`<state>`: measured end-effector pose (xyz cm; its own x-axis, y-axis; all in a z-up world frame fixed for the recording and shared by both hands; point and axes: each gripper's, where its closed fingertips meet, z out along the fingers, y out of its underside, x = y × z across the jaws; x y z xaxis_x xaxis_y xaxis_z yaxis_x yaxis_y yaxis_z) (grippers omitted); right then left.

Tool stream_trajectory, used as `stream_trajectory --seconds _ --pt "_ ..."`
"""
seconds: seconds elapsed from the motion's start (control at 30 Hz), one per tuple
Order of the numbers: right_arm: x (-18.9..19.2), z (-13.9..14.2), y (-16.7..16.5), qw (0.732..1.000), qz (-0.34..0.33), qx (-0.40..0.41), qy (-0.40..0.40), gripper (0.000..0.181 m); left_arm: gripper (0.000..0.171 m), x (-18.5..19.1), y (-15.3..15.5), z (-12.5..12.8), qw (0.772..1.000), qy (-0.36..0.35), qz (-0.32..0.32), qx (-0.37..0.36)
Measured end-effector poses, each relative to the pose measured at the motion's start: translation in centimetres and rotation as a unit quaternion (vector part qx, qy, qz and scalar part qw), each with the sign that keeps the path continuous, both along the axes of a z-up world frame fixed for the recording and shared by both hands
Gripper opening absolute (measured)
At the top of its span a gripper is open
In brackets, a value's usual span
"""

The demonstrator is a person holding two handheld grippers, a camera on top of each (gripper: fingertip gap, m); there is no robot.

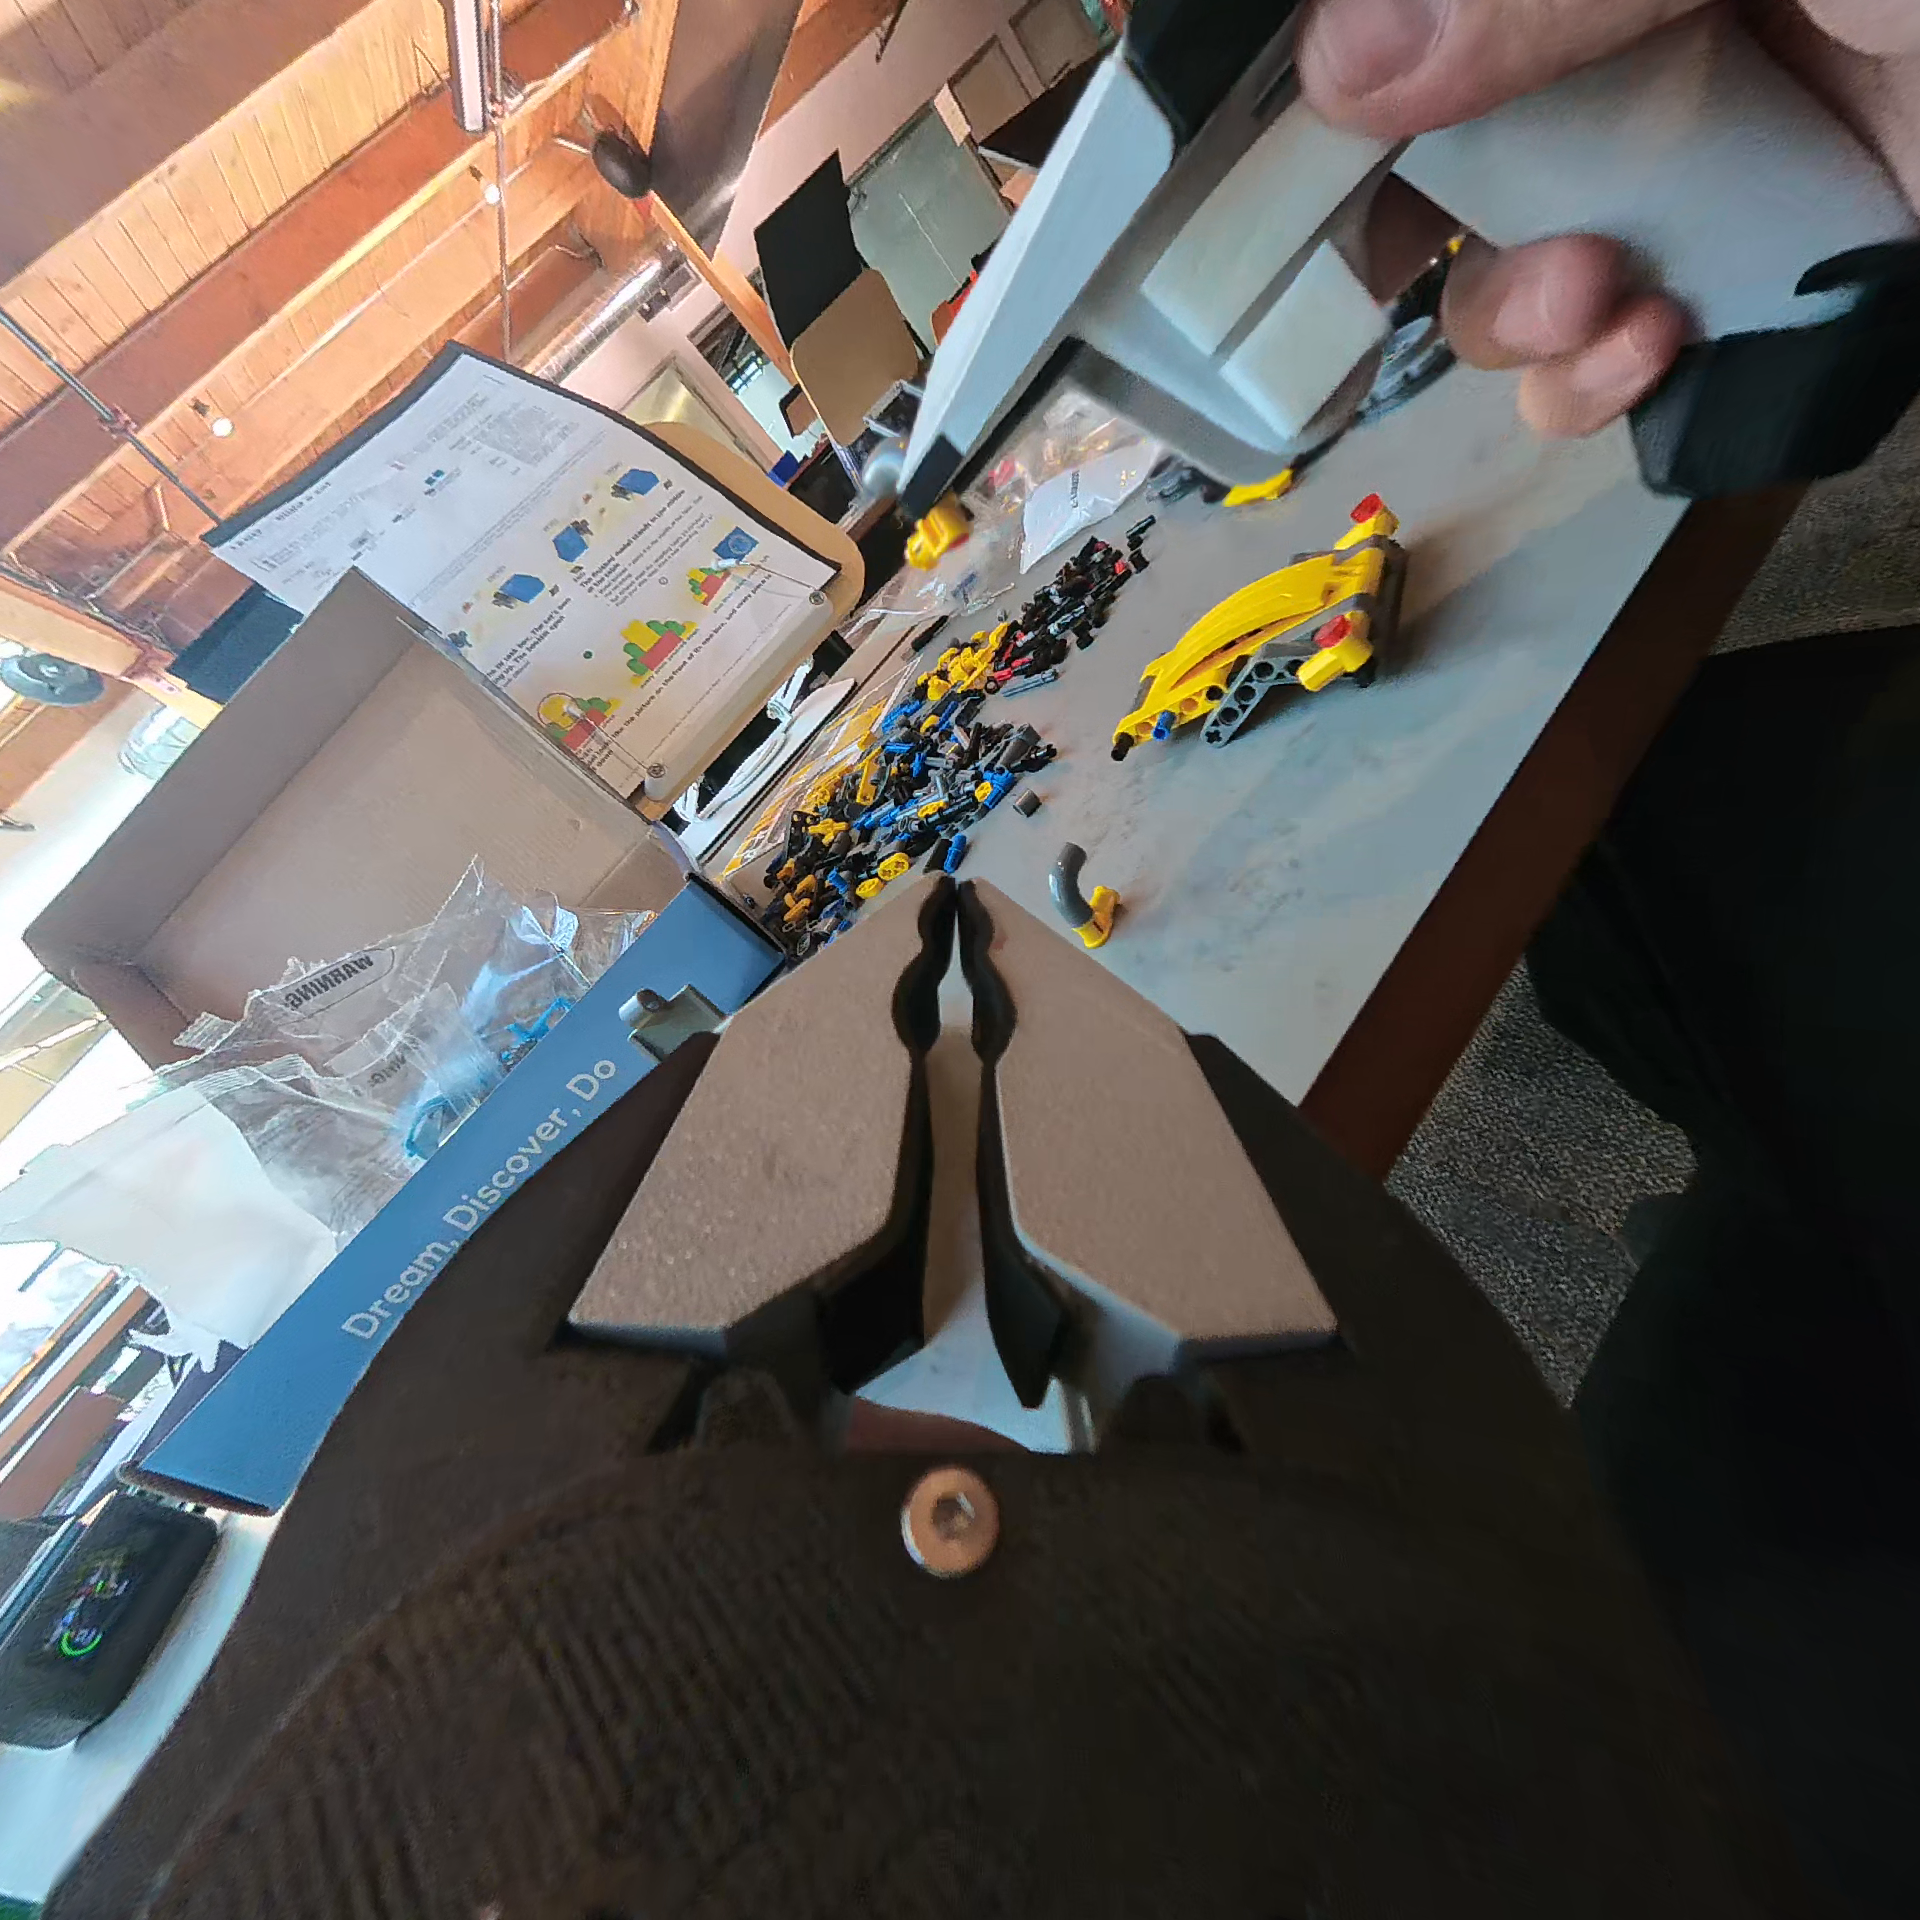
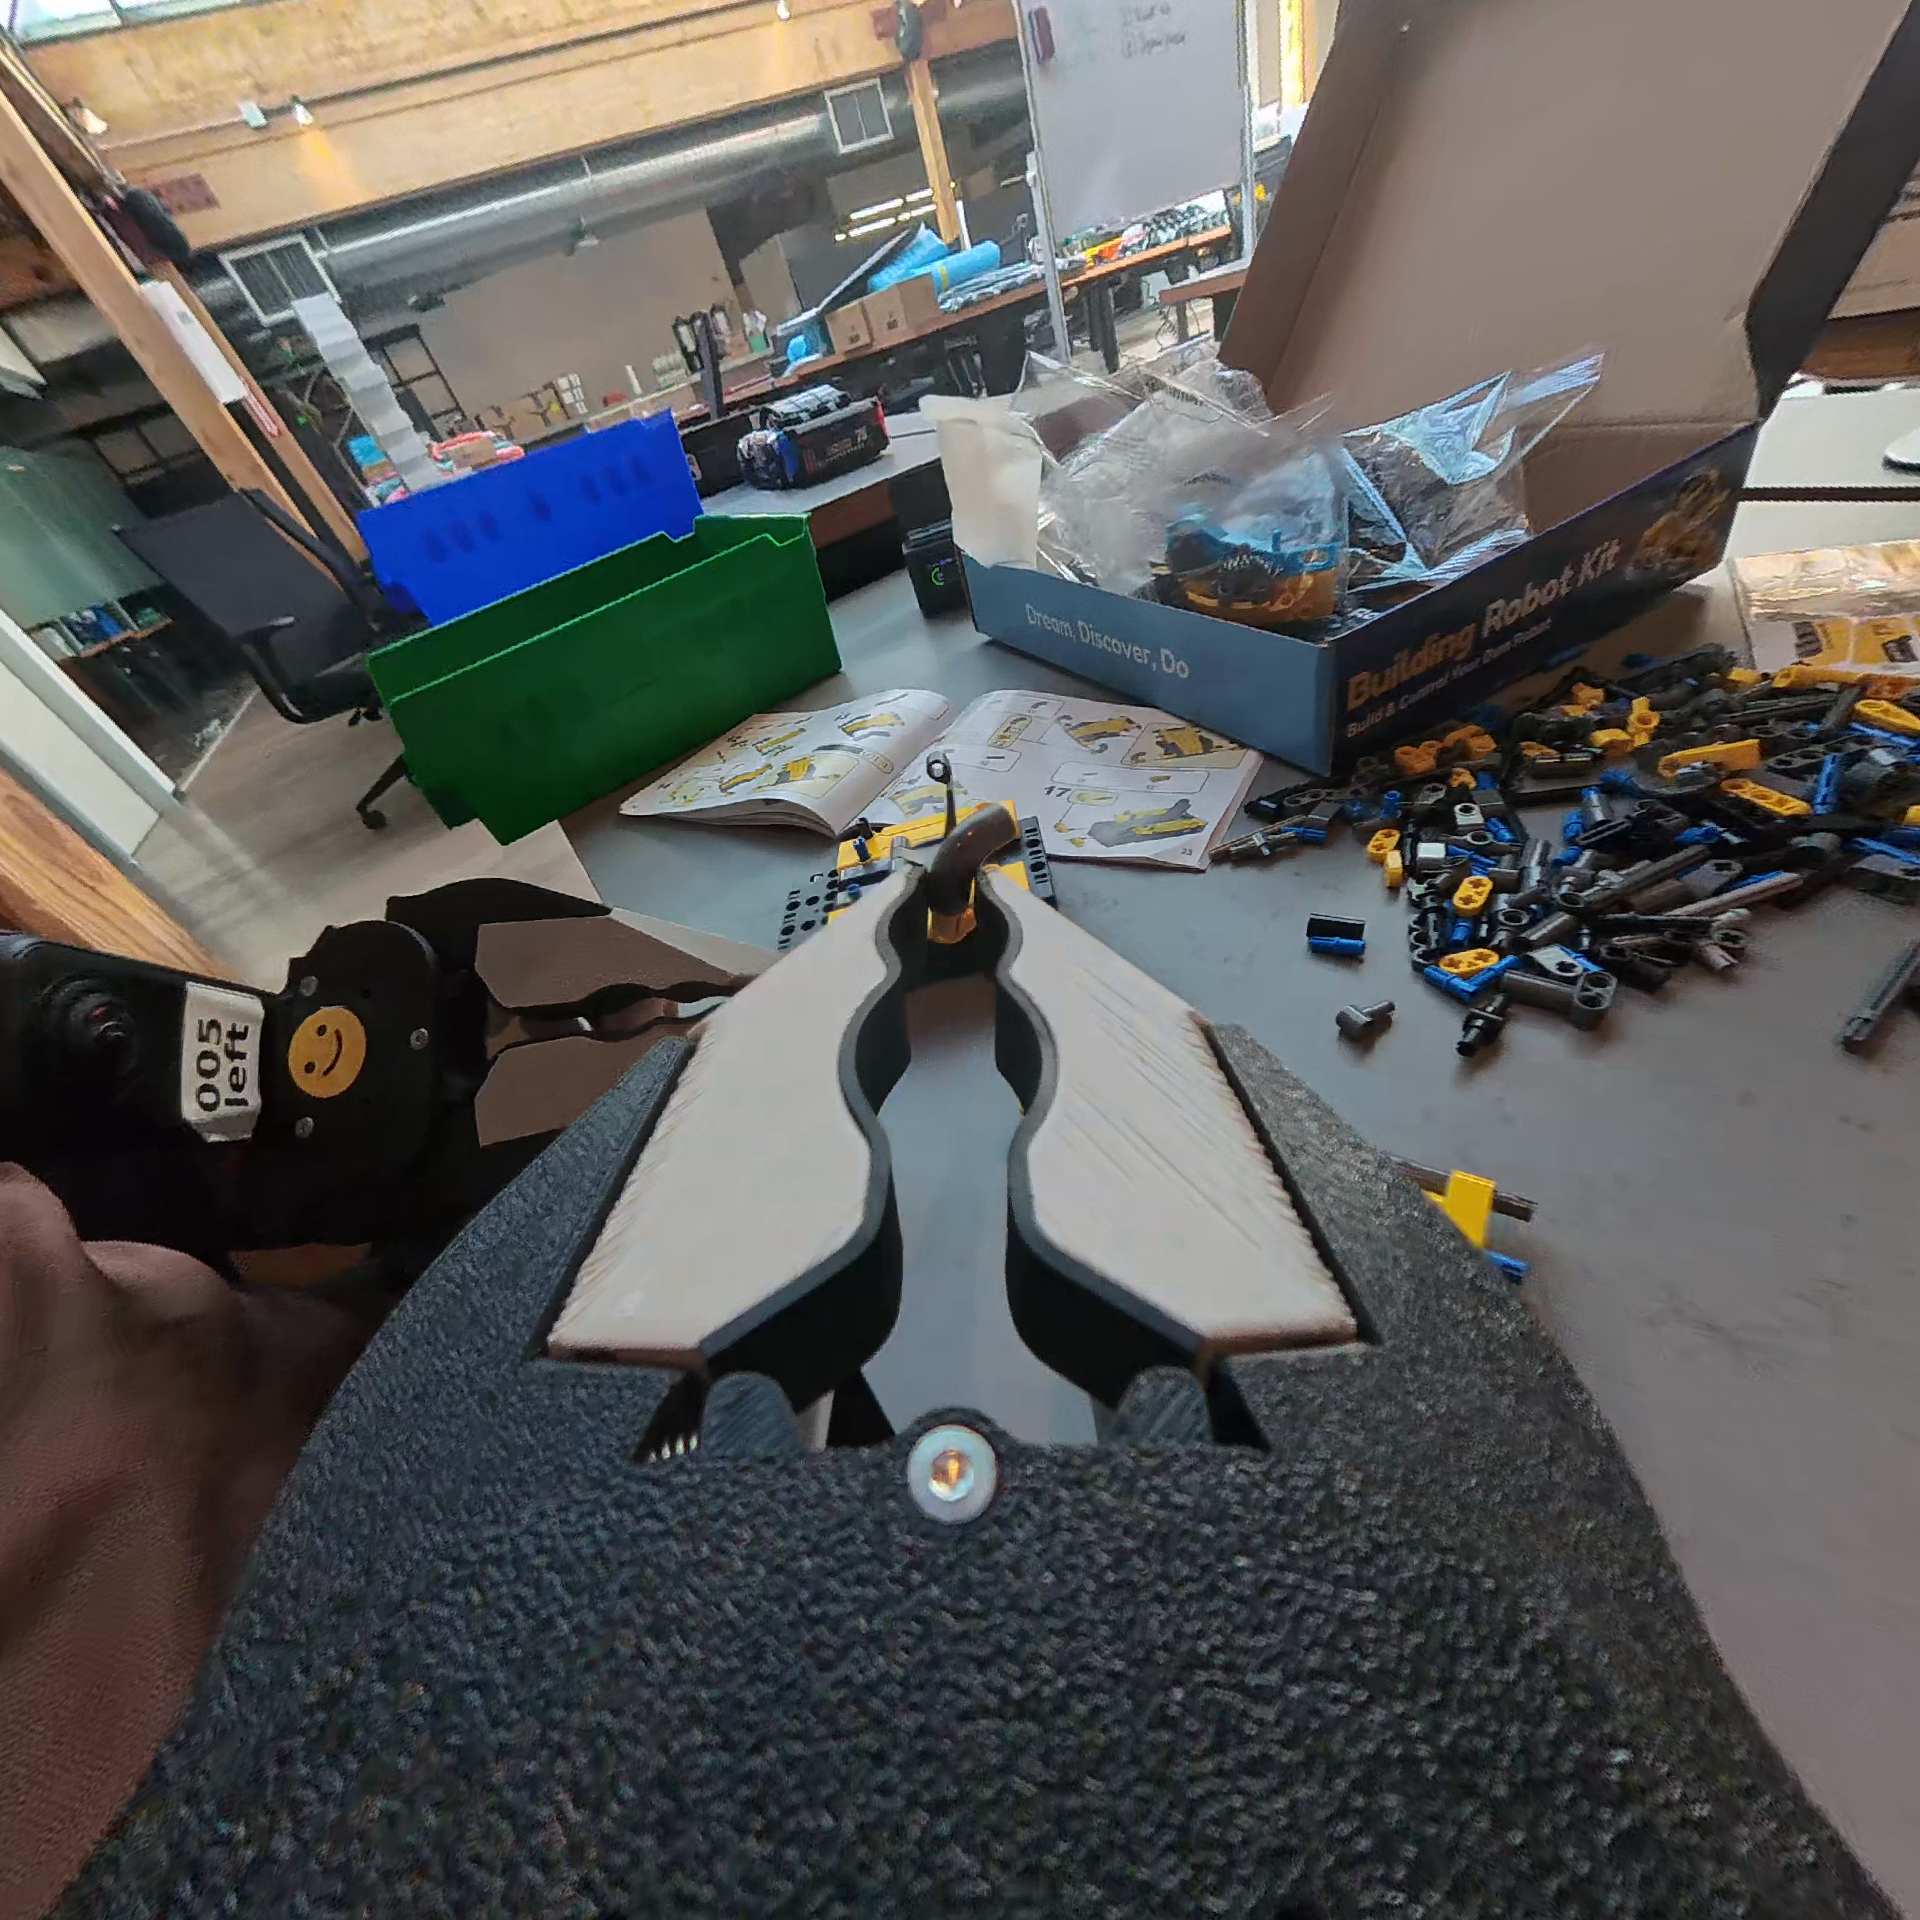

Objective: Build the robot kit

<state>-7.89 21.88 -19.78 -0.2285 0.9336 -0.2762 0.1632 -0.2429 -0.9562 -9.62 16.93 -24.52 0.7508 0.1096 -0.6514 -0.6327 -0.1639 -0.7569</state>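
Left wrist view: left gripper jaws pressed together, tips touching, nothing seen between them. It is hung low over the table. A grey elbow tube with yellow connector lies flat just right of the tips, apart from them, long axis roughly along the fingers, bend at the far end. Loose parts pile lies directly ahead; yellow curved assembly farther ahead-right. Open cardboard kit box to the left, crumpled clear bags inside, some with blue parts.

Right wrist view: right gripper appears closed on a yellow-ended grey elbow piece. It is pinched at the yellow end, with the grey bend sticking out forward past the tips. Instruction booklet is open just beyond. The same box sits ahead-right, bags inside. Green bin and blue bin sit ahead-left, contents not visible. The left gripper is close on the left.
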Motion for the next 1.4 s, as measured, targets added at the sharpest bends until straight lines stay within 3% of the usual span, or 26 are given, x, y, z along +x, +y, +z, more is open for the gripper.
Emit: stream_trajectory --seconds 0.17,0.37,0.63,0.97,1.4 --pt "2.9 0.2 2.6 1.0 -0.015 0.015 -0.017 0.009 0.0 0.1 0.0 -0.2 1.0 -0.005 -0.005 -0.009" --pt "5.9 -2.5 4.9 0.996 -0.057 -0.006 -0.068 0.009 0.0 0.1 0.1 -0.3 1.0 -0.008 -0.005 -0.014" --pt "4.4 -4.8 4.7 0.993 -0.034 -0.007 -0.116 0.009 0.0 0.4 0.1 -0.5 1.0 0.009 -0.007 -0.017" --pt "4.2 -4.5 4.9 0.993 -0.041 -0.011 -0.106 0.009 0.0 0.5 0.0 -0.5 1.0 0.014 -0.01 -0.016" --pt "7.2 -4.7 10.7 0.981 -0.129 0.027 -0.14 0.008 0.0 0.6 0.0 -0.5 1.0 0.003 -0.015 -0.021"
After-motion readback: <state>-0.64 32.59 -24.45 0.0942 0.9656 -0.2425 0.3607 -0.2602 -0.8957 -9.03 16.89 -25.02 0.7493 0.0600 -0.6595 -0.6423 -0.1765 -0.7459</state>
